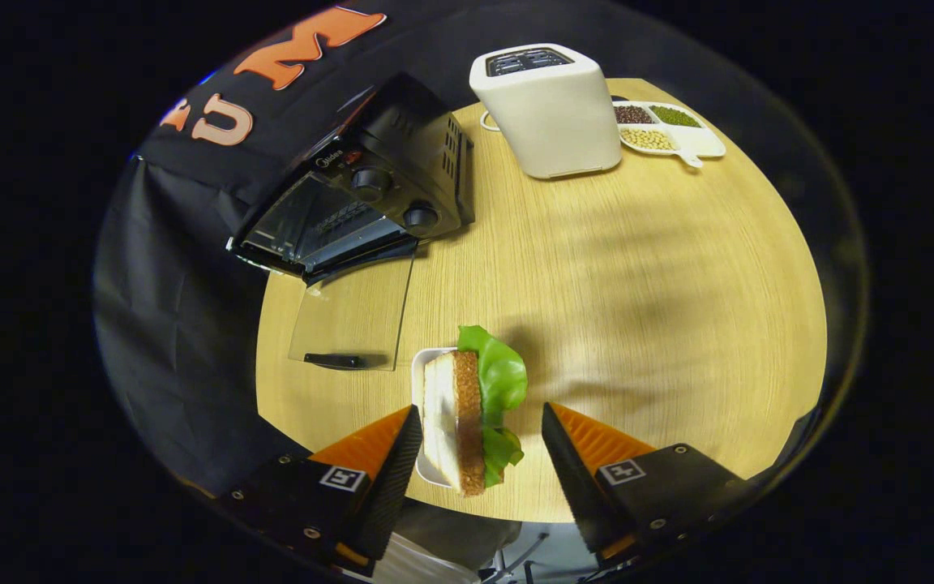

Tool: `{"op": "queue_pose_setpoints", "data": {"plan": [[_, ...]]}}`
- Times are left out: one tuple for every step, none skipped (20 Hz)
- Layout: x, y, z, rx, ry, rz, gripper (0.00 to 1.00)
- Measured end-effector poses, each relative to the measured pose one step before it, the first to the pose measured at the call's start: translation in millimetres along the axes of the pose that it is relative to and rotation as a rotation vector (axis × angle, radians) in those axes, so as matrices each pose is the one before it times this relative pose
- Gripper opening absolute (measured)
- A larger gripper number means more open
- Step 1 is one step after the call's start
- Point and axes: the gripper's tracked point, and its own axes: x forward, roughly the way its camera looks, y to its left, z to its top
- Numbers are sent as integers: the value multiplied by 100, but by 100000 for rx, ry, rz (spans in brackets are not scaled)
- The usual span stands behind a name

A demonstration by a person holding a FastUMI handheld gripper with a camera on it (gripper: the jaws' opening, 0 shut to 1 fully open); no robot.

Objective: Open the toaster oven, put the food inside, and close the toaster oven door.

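Wood-grained and pale, the round table (637, 268) was seen spread across the middle of the frame. At the lower centre the gripper (481, 434) was held with its two fingers spread wide apart, and a sandwich (467, 418) of white bread with green lettuce was seen standing on edge between them, touched by neither finger. The sandwich was set on a small white plate (418, 381), whose rim was visible on the left side of the bread. At the upper left of the frame a black toaster oven (378, 186) was placed, with its glass door (353, 312) swung fully down and laid flat over the tabletop toward the gripper. At the upper centre a white toaster (552, 109) was seen, and just right of it a white divided dish (702, 142) with beans in its compartments.
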Motion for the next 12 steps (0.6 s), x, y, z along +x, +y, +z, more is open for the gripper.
{"op": "queue_pose_setpoints", "data": {"plan": [[48,11,24,644,1098,211,77],[169,-220,-220,428,1213,-872,66],[-84,183,-43,1592,466,537,55],[-91,106,79,1045,-190,-447,44],[-48,-4,-136,-104,-1,-467,36],[-131,90,-56,-182,-86,-577,34],[-237,210,-201,148,-120,-469,30],[-364,83,-2,360,-826,-648,28],[-327,256,21,490,-654,72,26],[-504,376,-27,1142,-1029,330,26],[-722,362,184,1274,-1983,-83,26],[-779,272,273,577,-2458,-145,26]]}}
